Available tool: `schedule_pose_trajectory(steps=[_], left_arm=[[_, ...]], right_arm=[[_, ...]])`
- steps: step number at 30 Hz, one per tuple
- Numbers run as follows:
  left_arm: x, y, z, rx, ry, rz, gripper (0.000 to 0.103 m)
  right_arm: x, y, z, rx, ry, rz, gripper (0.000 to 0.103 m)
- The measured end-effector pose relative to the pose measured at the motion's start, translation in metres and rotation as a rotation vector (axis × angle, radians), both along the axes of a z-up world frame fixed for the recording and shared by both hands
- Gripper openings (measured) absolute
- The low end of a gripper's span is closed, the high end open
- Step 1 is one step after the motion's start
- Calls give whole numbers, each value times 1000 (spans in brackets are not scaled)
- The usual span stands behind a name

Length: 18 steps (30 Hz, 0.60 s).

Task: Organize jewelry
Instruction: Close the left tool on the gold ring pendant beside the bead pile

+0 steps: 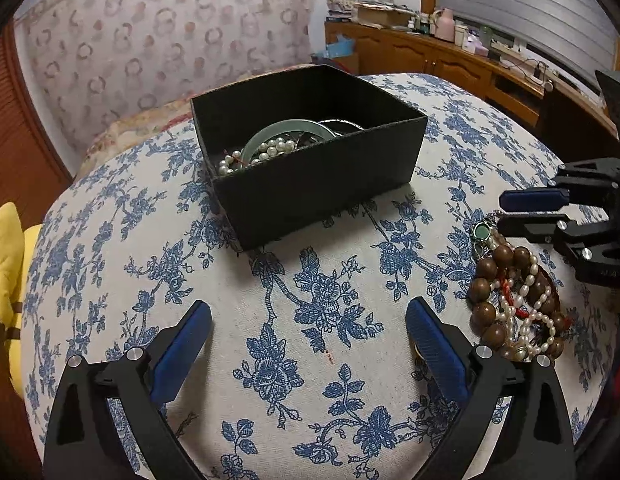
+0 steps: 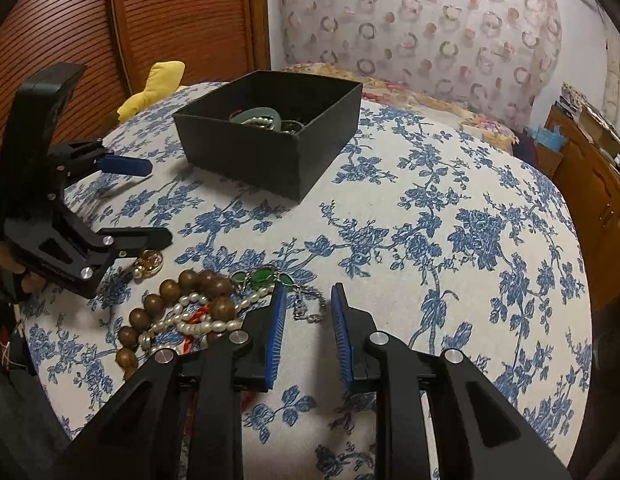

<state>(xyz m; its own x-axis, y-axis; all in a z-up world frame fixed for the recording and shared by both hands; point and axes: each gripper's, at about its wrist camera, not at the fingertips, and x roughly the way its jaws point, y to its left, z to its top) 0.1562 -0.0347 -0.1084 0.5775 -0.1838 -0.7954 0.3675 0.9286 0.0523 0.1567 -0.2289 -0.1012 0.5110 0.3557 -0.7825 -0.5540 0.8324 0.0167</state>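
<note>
Two grippers over a flowered cloth (image 1: 310,240), and the pile (image 1: 518,308) of loose jewelry sits on it well short of the box (image 1: 310,184). Left gripper (image 1: 307,312) has its jaws spread wide, nothing between them but bare cloth; the right wrist view shows it side-on (image 2: 149,204), its lower finger just above a gold brooch (image 2: 149,263). Right gripper (image 2: 307,300) shows a narrow gap between its blue pads, and a silver chain (image 2: 310,308) lies on the cloth right in that gap; I can't tell whether the pads touch it. From the left view the right gripper (image 1: 506,212) points in from the edge, tips beside a green pendant (image 1: 482,232).

The pile is a tangle: brown wooden beads (image 2: 169,292), pearls (image 2: 213,322), a red strand (image 2: 197,316), green stones (image 2: 265,276), all overlapping, so nothing lifts clean.

The box is black, open-topped, standing apart from the pile. Inside it: a pale green bangle (image 1: 287,130), a pearl string (image 1: 265,150) lying over it, a dark ring (image 1: 342,124) behind.

Off the cloth's far edge, a yellow cushion (image 2: 157,84). Behind, a curtain (image 1: 169,40) printed with rings, a slatted wooden door (image 2: 149,20), and along the wall a wooden cabinet (image 1: 450,64) crowded with bottles and papers under a closed blind (image 1: 530,8).
</note>
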Motion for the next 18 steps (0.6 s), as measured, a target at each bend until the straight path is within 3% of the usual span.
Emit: schedule_pose_trajectory(steps=[1, 10, 11, 12, 18], left_arm=[[0, 0, 1, 1, -4, 1, 94], [-16, 6, 10, -56, -26, 12, 94], [-19, 6, 13, -64, -29, 12, 94], [-21, 5, 14, -69, -32, 11, 94], [-31, 0, 17, -84, -37, -6, 94]], right_arm=[[2, -1, 0, -2, 3, -5, 19], [4, -4, -3, -43, -1, 7, 17], [3, -3, -3, -53, -8, 15, 13], [2, -1, -3, -61, -8, 28, 3], [2, -5, -2, -96, -34, 7, 2]])
